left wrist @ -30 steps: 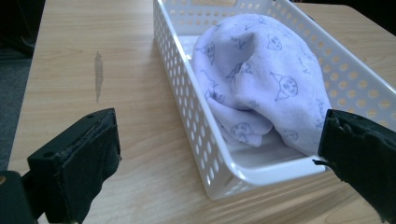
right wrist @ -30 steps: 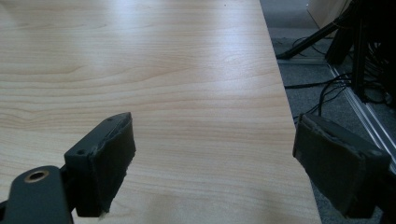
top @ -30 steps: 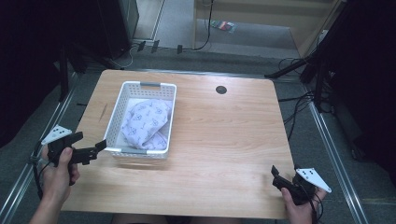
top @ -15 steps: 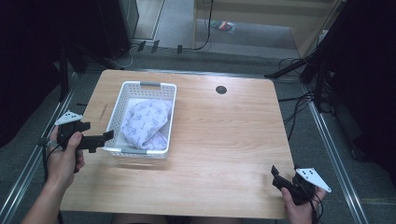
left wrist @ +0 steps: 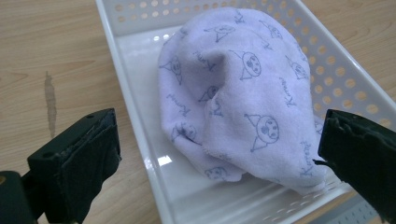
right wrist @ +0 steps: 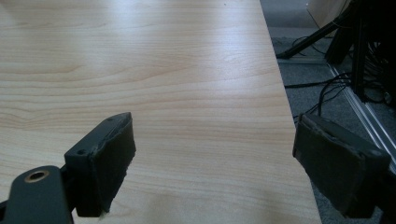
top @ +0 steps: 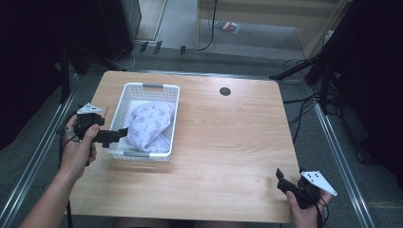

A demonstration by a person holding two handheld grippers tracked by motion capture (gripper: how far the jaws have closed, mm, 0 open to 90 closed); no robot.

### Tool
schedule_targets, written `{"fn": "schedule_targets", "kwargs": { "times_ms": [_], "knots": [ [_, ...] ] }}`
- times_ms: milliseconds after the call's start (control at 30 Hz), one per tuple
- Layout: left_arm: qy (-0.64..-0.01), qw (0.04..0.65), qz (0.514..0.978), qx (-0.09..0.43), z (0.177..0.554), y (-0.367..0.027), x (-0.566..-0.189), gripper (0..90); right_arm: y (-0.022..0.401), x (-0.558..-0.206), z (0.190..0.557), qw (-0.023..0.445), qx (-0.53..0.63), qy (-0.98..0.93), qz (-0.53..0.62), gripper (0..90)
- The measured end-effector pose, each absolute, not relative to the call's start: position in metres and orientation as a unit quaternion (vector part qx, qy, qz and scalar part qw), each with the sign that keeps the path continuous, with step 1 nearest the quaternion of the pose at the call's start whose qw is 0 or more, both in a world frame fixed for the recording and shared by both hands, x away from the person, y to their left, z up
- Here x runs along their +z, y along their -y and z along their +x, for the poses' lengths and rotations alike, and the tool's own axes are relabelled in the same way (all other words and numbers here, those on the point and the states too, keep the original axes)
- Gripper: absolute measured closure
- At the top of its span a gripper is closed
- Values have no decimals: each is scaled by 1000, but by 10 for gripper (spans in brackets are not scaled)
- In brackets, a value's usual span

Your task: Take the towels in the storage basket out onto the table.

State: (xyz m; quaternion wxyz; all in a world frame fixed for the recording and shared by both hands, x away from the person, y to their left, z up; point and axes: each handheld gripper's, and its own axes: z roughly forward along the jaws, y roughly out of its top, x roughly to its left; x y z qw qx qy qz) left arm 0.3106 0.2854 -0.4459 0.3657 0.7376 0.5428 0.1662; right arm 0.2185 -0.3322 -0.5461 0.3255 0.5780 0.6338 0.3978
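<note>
L gripper (top: 119, 134): high view, held in L hand (top: 78, 147) at white basket's (top: 124, 101) near-left corner; jaws over the rim, spread.
R gripper (top: 283, 182): high view, in R hand (top: 306, 209) at table's (top: 228, 142) near-right corner, well apart from basket; jaw state can't tell here.
L gripper view: jaws wide apart, one over table outside basket wall, other over basket; lilac printed cloth (left wrist: 243, 93) between/ahead, bunched inside basket, not touched.
R gripper view: jaws wide apart above bare wood nr table edge; cables (right wrist: 322, 93) on floor beyond.
</note>
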Motion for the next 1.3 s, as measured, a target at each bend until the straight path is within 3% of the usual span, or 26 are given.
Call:
{"fn": "schedule_targets", "kwargs": {
  "times_ms": [500,1300],
  "knots": [
    [-531,327,770,137,343,-258,-446,0,332,-546,218,327,399,-636,574,130],
    [-529,262,803,78,393,-227,-480,1,332,-546,218,329,400,-635,573,131]
  ]
}}
